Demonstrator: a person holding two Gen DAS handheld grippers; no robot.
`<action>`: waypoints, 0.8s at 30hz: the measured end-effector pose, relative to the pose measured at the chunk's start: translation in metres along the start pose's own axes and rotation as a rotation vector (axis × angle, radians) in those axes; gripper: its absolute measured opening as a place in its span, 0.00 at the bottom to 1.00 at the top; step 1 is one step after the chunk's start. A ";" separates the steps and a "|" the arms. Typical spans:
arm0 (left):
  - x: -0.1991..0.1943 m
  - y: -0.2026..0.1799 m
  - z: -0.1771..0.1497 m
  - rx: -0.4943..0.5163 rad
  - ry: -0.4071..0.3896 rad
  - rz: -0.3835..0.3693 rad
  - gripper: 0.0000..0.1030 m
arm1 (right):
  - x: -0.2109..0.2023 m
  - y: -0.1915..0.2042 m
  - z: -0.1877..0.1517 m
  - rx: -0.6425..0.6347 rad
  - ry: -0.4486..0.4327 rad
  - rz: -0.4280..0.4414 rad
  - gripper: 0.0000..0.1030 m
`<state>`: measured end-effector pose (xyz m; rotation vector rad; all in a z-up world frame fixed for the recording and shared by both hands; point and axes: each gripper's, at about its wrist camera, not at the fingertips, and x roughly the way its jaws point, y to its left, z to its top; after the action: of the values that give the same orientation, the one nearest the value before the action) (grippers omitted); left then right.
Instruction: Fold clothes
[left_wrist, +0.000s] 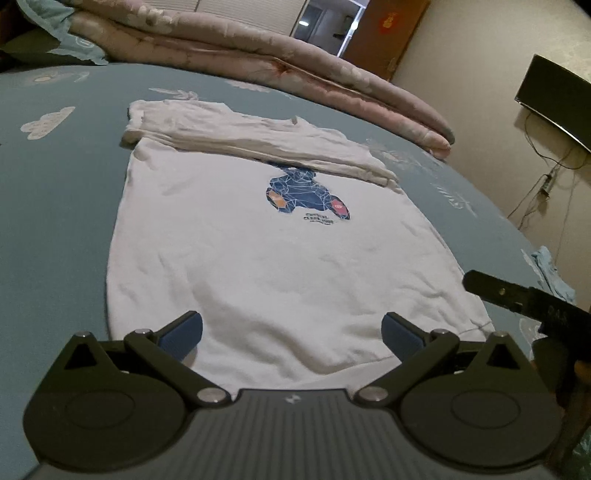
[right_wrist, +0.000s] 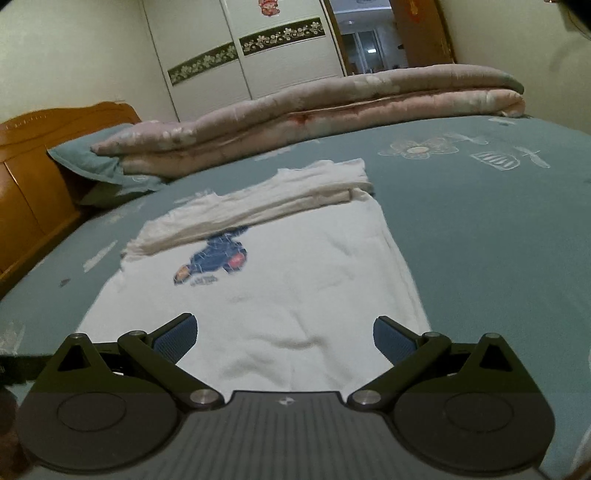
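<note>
Both the left gripper (left_wrist: 291, 334) and the right gripper (right_wrist: 284, 338) are hovering with jaws spread wide and holding nothing, while the white T-shirt (left_wrist: 258, 251) is lying flat on the blue bedsheet (left_wrist: 62, 192) directly ahead of the fingers, its sleeves folded across the far end.

Shirt (left_wrist: 258, 258): white, with a dark blue faceted print (left_wrist: 306, 195) carrying orange and red patches above small dark lettering. Sheet (right_wrist: 480, 229): teal blue, pale flower and cloud motifs. Quilt (right_wrist: 314, 110): dusty pink, faint pale blossoms. Pillow (right_wrist: 92, 162): teal. Headboard (right_wrist: 33, 166): orange-brown wood. Wardrobe (right_wrist: 240, 48): white, dark floral band. Pads (left_wrist: 184, 334): blue, on black linkages.
</note>
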<state>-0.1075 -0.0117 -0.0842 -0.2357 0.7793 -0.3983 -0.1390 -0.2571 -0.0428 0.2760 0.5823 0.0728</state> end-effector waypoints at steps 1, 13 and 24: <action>0.003 0.001 -0.001 -0.008 0.013 0.005 0.99 | 0.004 0.001 0.001 0.005 0.012 0.008 1.00; -0.018 0.015 -0.015 0.070 0.052 0.082 0.99 | 0.004 -0.023 -0.012 -0.024 0.083 -0.065 1.00; -0.035 -0.005 0.001 0.092 -0.001 0.022 0.99 | -0.001 -0.030 -0.002 0.059 0.052 -0.050 1.00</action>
<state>-0.1300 -0.0006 -0.0596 -0.1414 0.7606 -0.4118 -0.1418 -0.2856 -0.0523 0.3176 0.6436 0.0142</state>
